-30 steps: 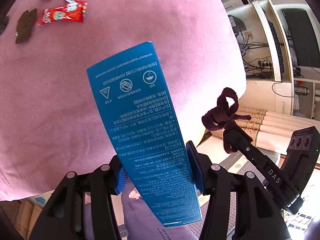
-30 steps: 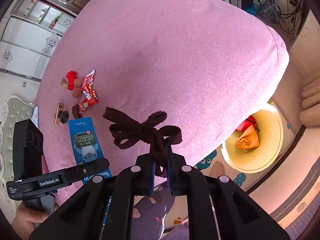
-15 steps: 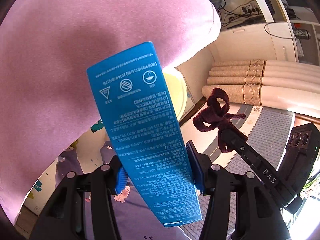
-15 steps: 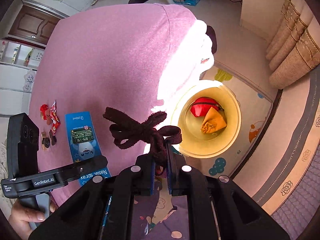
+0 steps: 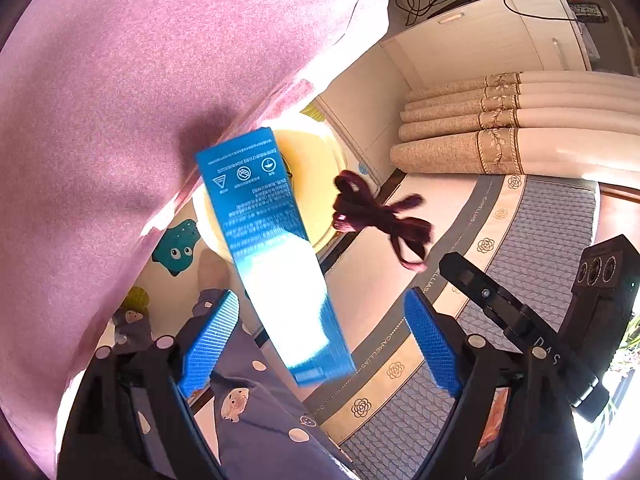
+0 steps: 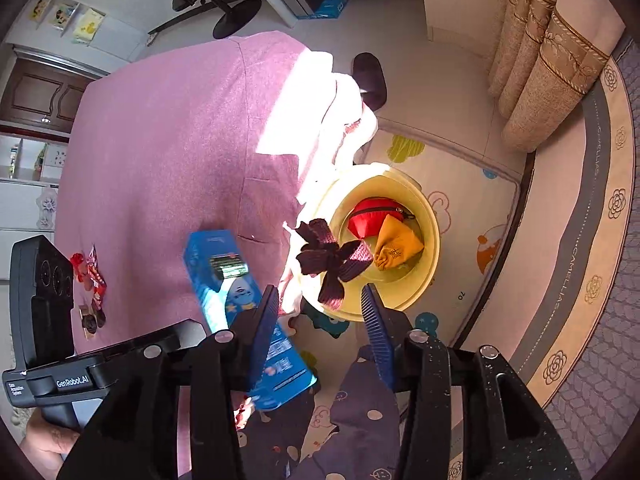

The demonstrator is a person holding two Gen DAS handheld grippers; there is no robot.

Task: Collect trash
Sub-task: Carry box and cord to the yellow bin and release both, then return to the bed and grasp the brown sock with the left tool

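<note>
Both tongs, left [image 5: 320, 336] and right [image 6: 320, 320], have just been opening, freeing light stiff box [image 5: 272, 240] and limp bow [image 6: 330, 260] over bin [image 6: 430, 216].

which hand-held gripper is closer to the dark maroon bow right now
Right. The bow hangs free just beyond the right hand-held gripper, whose jaws have just been opening off it. The left hand-held gripper is off to its side, the loose blue box in front of it.
</note>
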